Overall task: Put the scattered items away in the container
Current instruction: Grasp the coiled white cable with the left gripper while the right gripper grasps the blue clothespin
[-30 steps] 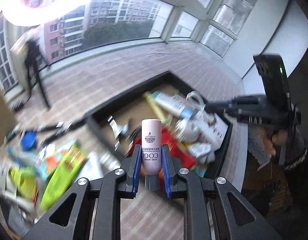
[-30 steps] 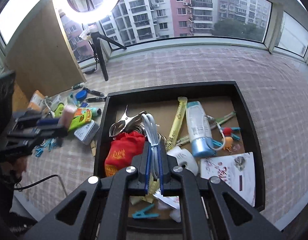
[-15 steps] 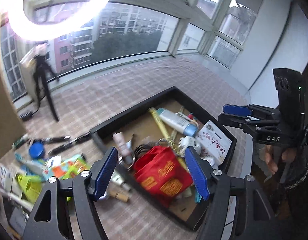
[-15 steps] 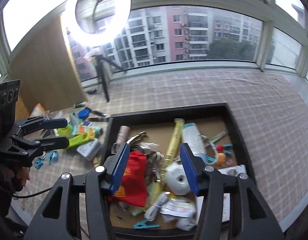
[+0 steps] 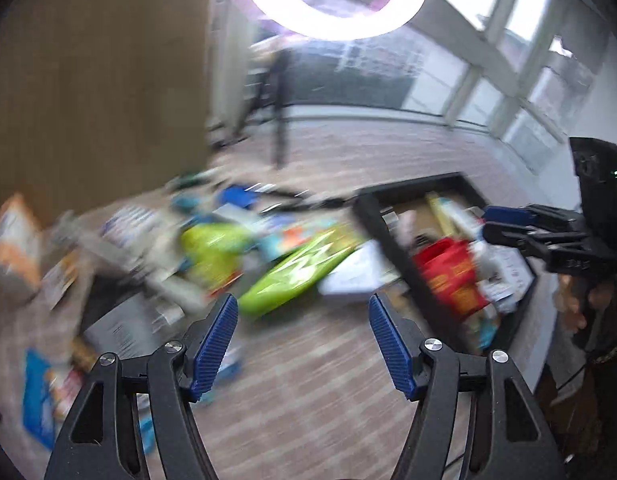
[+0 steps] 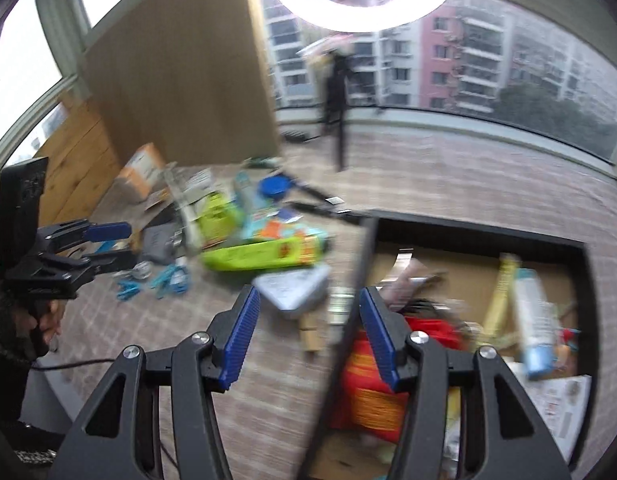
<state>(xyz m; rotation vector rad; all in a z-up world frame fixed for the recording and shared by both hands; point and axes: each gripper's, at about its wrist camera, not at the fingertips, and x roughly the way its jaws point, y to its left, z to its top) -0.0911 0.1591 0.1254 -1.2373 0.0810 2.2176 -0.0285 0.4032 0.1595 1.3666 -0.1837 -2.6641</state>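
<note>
The left gripper (image 5: 303,322) and the right gripper (image 6: 309,313) were both seen with jaws just spread apart and nothing between them. The black tray (image 6: 480,233), with a red pouch (image 6: 364,384) inside, was flanked by a green packet (image 6: 264,256) and blue clips (image 6: 164,280) scattered on the checked cloth (image 6: 468,176). Labels were blurred beyond reading; the clips were shown clearly only in the right wrist view.

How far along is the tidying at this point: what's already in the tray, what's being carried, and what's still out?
Partly done. The black tray already holds a red pouch, a blue-capped tube and a yellow stick pack, among others. Nothing is in hand: the left gripper and right gripper are both open and empty. Still out on the cloth: a green packet, a blue lid, blue clips and more.
</note>
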